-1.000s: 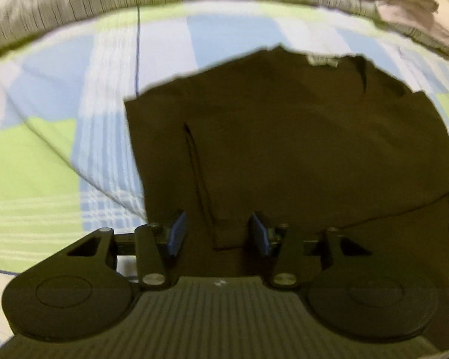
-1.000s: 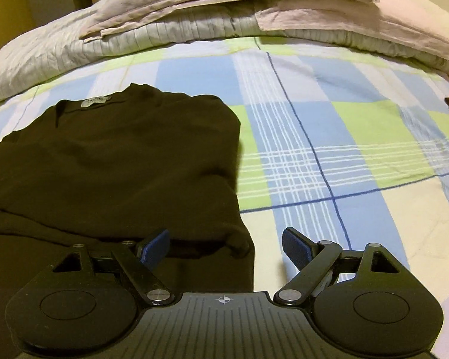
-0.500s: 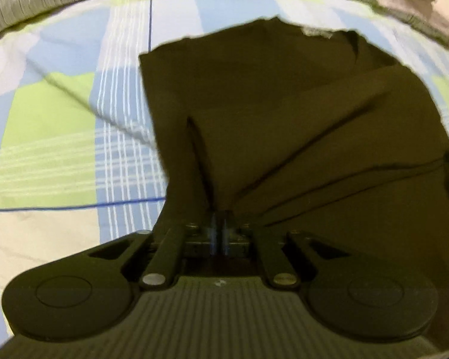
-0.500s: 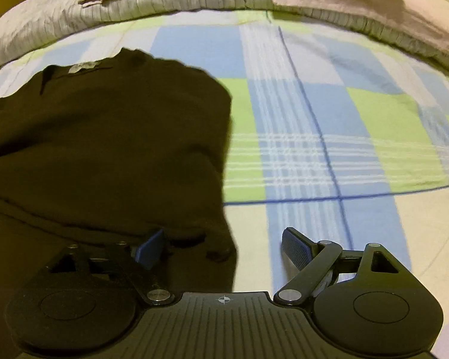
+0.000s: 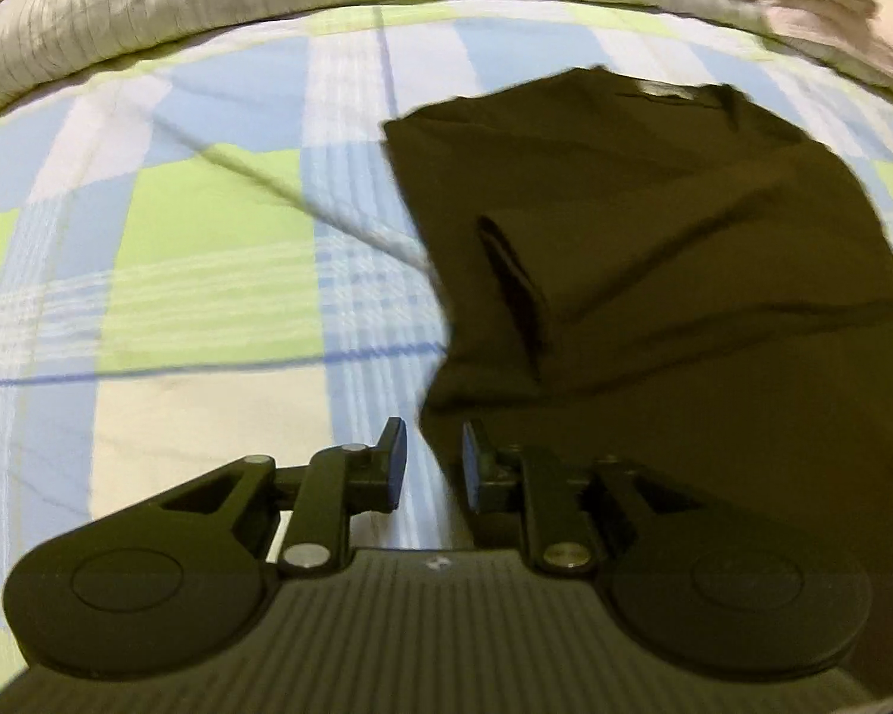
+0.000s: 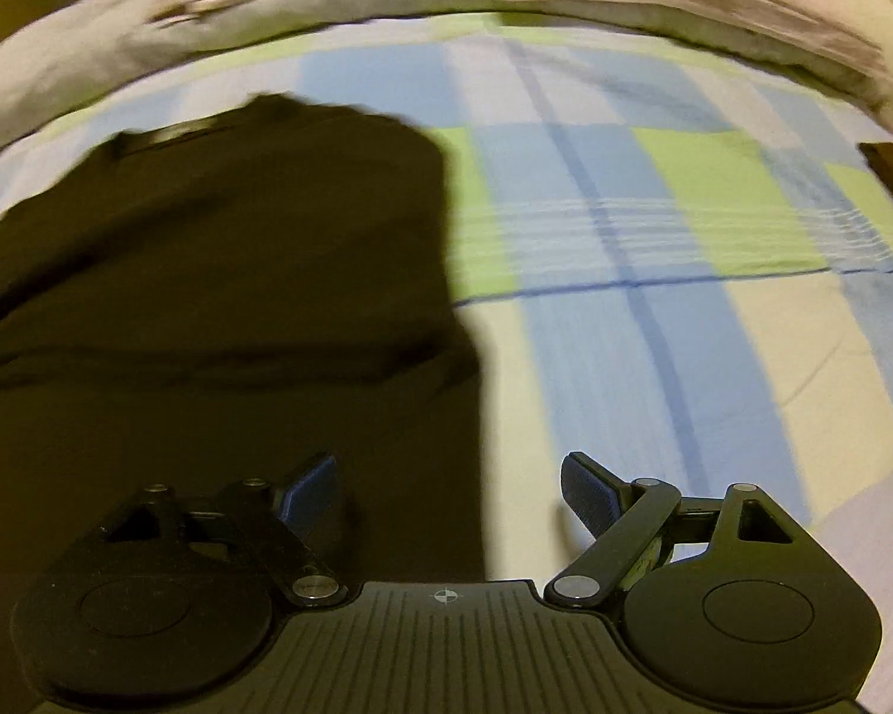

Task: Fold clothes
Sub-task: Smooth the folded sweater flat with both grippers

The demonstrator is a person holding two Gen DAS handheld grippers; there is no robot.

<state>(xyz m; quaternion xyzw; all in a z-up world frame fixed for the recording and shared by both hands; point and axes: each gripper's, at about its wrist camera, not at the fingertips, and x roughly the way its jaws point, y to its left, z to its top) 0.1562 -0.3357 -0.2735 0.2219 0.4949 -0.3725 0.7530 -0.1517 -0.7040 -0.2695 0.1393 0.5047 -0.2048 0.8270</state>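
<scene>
Fingers of my left hand-held gripper (image 5: 431, 470) are opening, with nothing between them, only bed showing. My right hand-held gripper (image 6: 449, 497) is spread wide over the shirt's edge, holding nothing. The dark shirt (image 5: 655, 250) lies at one o'clock on the checked bed (image 5: 208, 273). One sleeve looks folded in. I think folding the bottom up is still left.

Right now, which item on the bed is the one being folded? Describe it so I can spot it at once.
Start from the checked blue, green and white bedsheet below the rumpled grey quilt. On it lies a dark brown top, neck label toward the quilt. It is the only dark, plain piece on the bed.
</scene>
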